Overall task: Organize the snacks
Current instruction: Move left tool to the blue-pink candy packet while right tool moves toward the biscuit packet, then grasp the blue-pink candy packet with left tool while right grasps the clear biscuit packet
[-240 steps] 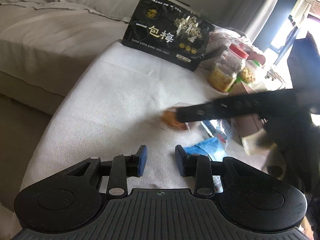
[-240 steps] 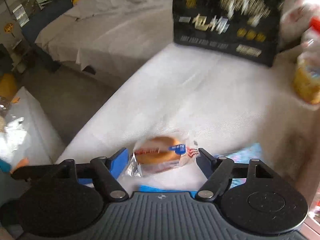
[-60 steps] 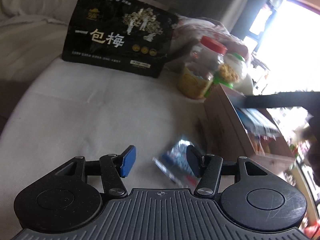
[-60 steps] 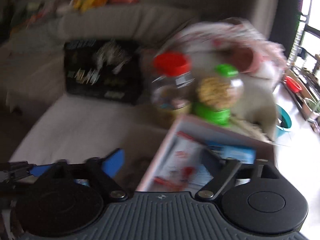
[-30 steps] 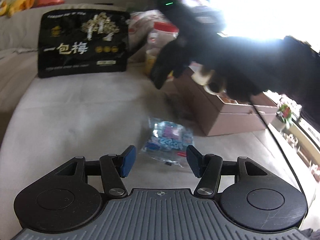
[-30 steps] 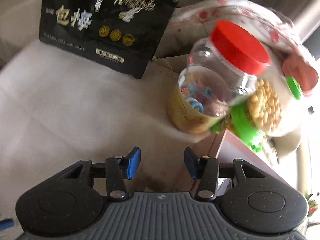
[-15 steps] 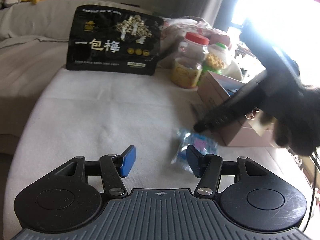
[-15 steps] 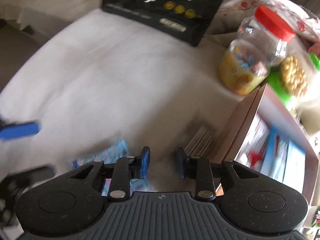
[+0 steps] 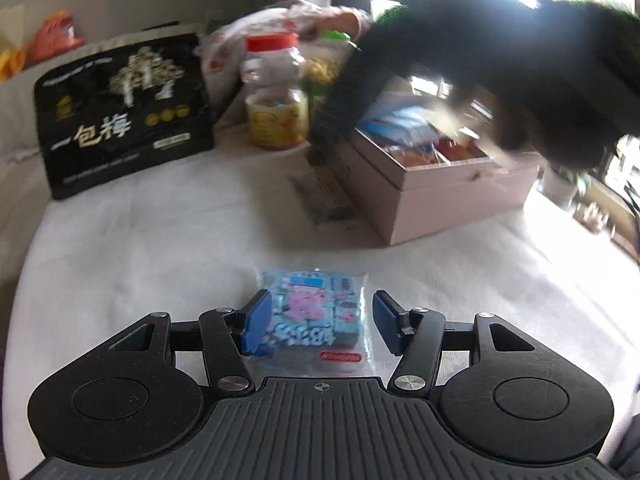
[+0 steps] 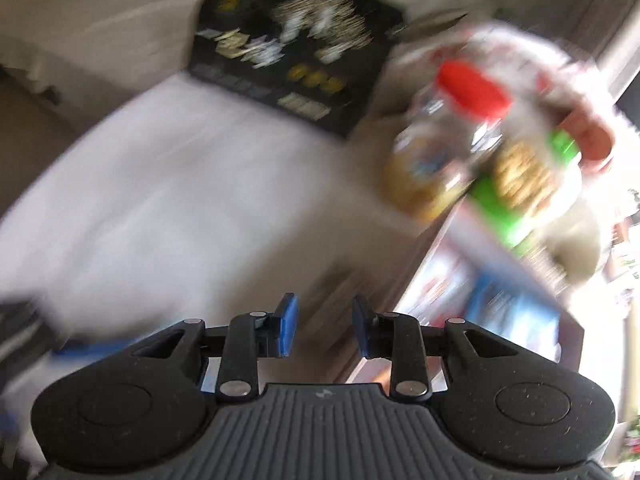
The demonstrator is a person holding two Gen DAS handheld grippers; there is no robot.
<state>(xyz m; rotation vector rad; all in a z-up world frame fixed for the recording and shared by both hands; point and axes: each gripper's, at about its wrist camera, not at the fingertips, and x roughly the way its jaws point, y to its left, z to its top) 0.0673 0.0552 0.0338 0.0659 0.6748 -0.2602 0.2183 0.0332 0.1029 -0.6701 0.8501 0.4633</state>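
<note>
Left wrist view looks down on a white cloth-covered table (image 9: pixel 152 240), where a small clear-wrapped blue and pink snack packet (image 9: pixel 316 312) lies flat between the blue pads of the left gripper (image 9: pixel 318 326). That gripper's jaws stand wide apart, one pad at each side of the packet; the left pad sits right at the wrapper's edge, the right pad stands clear of it, and nothing is clamped. Beyond the packet stands an open pink cardboard box (image 9: pixel 448 196) with several packets inside. A dark, blurred sleeve (image 9: pixel 520 52) reaches over the box. Left of the box stands a clear plastic jar with a red lid (image 9: pixel 276 96), with a green-lidded jar (image 9: pixel 328 60) partly hidden behind it, and a large black snack bag with gold and white print (image 9: pixel 124 116) leans upright at the far left.

Right wrist view is heavily blurred. The right gripper (image 10: pixel 324 332) has its jaws drawn in to a narrow gap with nothing between them. It hangs above the table near the pink box's (image 10: pixel 500 300) left wall, with the red-lidded jar (image 10: pixel 448 144), the green-lidded jar (image 10: pixel 528 176) and the black bag (image 10: pixel 296 48) beyond.
</note>
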